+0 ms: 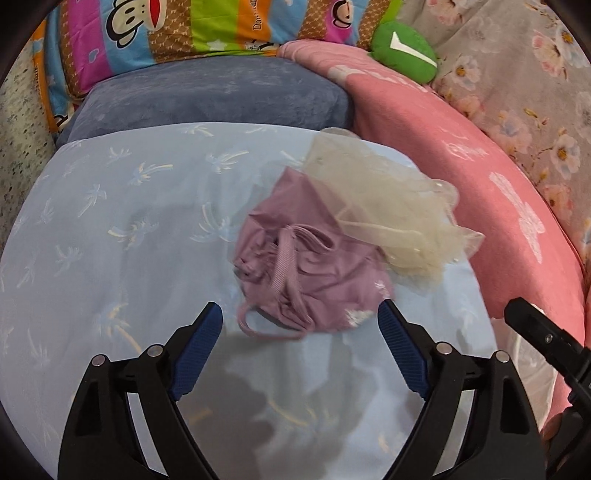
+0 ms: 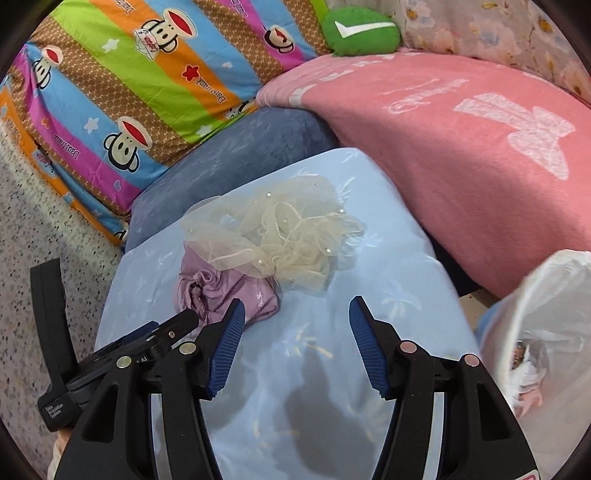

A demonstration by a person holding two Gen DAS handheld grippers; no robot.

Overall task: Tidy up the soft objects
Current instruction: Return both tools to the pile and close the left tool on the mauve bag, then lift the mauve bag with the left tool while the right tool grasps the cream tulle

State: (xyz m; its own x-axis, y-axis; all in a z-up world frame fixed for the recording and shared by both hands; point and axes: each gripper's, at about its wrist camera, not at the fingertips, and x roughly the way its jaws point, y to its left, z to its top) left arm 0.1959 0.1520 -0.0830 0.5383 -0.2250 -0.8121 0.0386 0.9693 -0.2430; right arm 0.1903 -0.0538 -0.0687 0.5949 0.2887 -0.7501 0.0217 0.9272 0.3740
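A crumpled mauve fabric piece with straps (image 1: 295, 266) (image 2: 225, 295) lies on a pale blue pillow (image 1: 110, 229) (image 2: 388, 295). A cream tulle piece with small pearls (image 1: 388, 206) (image 2: 280, 236) rests partly over its far side. My left gripper (image 1: 300, 314) is open just short of the mauve piece, with nothing between its blue pads. My right gripper (image 2: 297, 308) is open too and holds nothing; the mauve piece lies just beyond its left finger. The left gripper's black body (image 2: 110, 354) shows at the lower left of the right wrist view.
A grey-blue cushion (image 1: 221, 99) (image 2: 229, 158) lies behind the pillow. A pink blanket (image 1: 480, 184) (image 2: 461, 147) runs along the right. A striped cartoon pillow (image 1: 166, 33) (image 2: 129, 74) and a green plush (image 1: 402, 50) (image 2: 360, 31) sit at the back. A white plastic bag (image 2: 546, 325) stands at the right.
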